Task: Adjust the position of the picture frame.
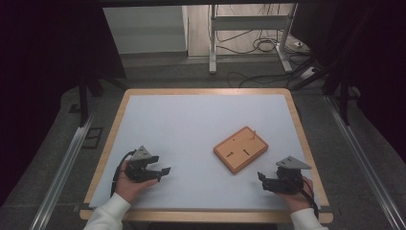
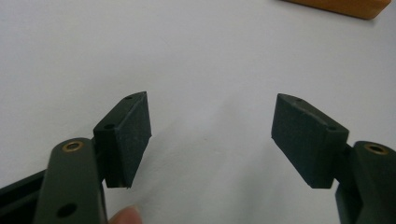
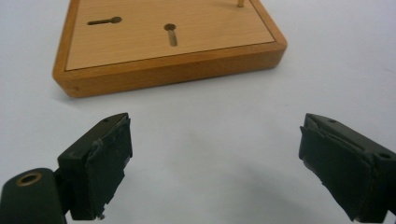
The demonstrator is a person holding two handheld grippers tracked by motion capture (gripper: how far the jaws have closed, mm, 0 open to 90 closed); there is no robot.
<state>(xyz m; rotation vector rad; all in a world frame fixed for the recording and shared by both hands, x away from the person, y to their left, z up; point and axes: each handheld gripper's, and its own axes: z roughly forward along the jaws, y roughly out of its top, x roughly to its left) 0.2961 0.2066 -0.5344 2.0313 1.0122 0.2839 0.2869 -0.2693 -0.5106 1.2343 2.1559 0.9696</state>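
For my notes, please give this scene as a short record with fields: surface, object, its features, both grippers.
surface: white mat on a wood-edged table
object: wooden board, lying flat, right of centre
features: two keyhole slots, one thin peg standing upright
left gripper: open, nothing held, apart from the board
right gripper: open, nothing held, near the board, not touching

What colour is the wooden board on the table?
Orange-brown rim with a paler top panel; the wooden board shows best in the right gripper view.

Left hand-held gripper (image 1: 165, 171) gaping (empty), right hand-held gripper (image 1: 261, 182) likewise
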